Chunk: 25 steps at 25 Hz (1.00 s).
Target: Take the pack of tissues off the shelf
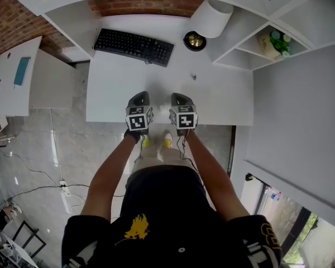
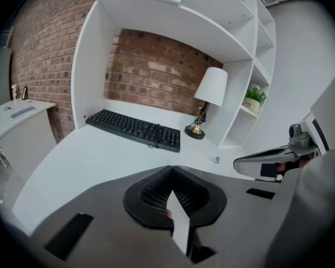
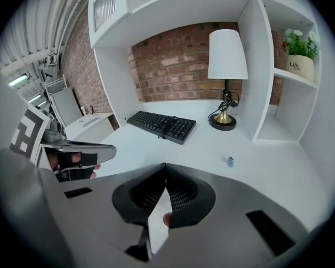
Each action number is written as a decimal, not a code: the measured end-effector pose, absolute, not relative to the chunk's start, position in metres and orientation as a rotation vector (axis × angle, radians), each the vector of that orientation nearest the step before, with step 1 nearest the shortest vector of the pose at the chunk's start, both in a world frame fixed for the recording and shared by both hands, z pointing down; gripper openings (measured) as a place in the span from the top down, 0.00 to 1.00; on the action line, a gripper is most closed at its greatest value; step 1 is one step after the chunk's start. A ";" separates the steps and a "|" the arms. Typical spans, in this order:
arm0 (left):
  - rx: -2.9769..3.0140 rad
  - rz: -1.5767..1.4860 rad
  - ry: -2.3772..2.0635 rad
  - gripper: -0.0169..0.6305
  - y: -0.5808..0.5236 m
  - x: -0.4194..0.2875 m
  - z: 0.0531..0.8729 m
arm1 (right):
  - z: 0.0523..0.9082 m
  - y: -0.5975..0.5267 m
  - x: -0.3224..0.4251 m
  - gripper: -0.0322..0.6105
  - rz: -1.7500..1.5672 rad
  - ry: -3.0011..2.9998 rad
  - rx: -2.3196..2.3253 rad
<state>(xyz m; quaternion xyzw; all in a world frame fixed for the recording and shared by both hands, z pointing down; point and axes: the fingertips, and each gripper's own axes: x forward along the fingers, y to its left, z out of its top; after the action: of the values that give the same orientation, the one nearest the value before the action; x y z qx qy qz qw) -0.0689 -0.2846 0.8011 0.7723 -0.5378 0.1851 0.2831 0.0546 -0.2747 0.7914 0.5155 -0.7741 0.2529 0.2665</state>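
1. The left tool [image 1: 138, 98] and the right tool [image 1: 181, 97] are each built as a dark grey shell [image 2: 100, 205], fronted by black ribbed pads [image 2: 151, 194].
2. A cube [image 1: 138, 119] with black-and-white square markers is mounted at the rear of each tool.
3. Black rectangular slots [image 3: 266, 224] are cut into the shell behind the pads.
4. Behind the tools, a black short-sleeved T-shirt [image 1: 167, 205] with a yellow print [image 1: 137, 226] is worn.
5. A pale pattern [image 1: 266, 242] is carried on the sleeve.
6. Beige legwear [image 1: 156, 158] and yellow-and-white shoes [image 1: 167, 140] are seen below the tools.

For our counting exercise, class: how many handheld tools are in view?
2. The left tool and the right tool, side by side above the white desk.
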 end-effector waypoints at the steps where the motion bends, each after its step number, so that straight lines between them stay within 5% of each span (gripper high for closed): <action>1: 2.068 0.498 -1.440 0.95 -0.284 -0.069 0.801 | 0.790 -0.275 0.055 0.94 0.682 -2.091 1.393; 25: 2.378 0.347 -1.564 0.95 -0.308 -0.053 0.669 | 0.672 -0.297 0.067 0.94 0.514 -2.298 1.523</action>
<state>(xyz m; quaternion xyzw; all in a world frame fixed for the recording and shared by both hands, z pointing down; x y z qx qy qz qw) -0.0532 -0.3081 0.6692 0.8215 -0.5404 0.1198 0.1370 0.0670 -0.2975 0.6722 0.5354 -0.8078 0.1807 0.1680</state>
